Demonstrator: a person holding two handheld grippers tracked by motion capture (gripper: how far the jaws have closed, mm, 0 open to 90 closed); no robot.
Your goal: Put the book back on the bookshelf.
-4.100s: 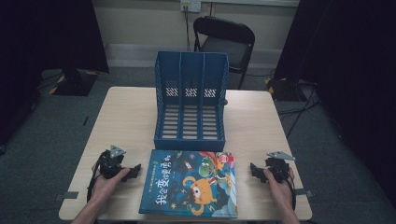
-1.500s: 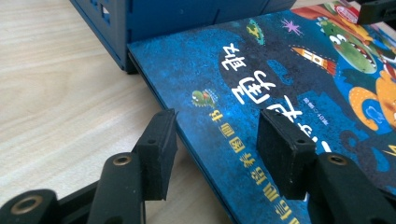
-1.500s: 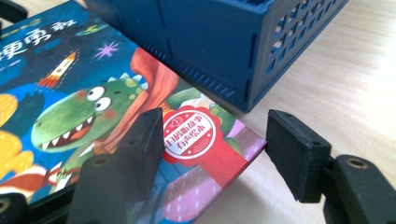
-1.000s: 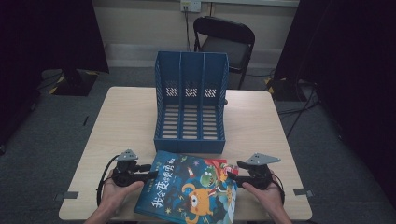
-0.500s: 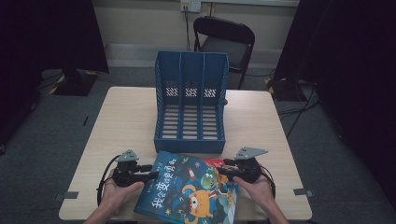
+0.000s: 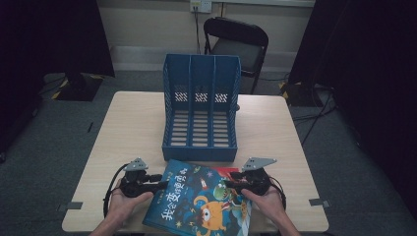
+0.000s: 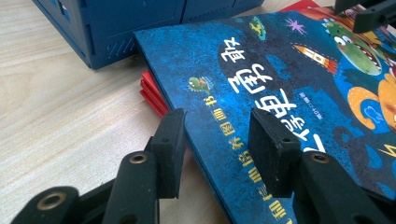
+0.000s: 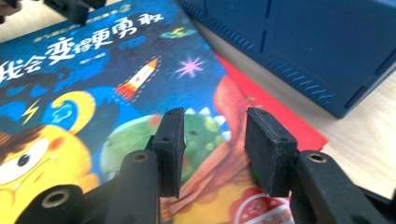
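Your left gripper (image 6: 158, 185) is at the left edge of the blue picture book (image 6: 201, 204), fingers (image 7: 170, 149) spread. In the left gripper view they straddle the book's spine edge: one finger is outside it over the desk (image 6: 133, 128), the other over the cover. Can't tell whether either pad touches the book.

Your right gripper (image 6: 230, 186) sits over the right part of the cover, fingers (image 8: 268, 154) also spread and gripping nothing. In the right gripper view they hang above the green monster artwork, and the red book (image 8: 280, 119) shows just past them.

The blue book lies flat at the near edge of the desk, skewed, its far corner just in front of the blue file rack (image 6: 200, 110). It rests on the red book underneath, whose edges stick out at the spine side and at the far right corner. The rack stands mid-desk with three slots. A black chair (image 6: 236, 42) is behind the desk.
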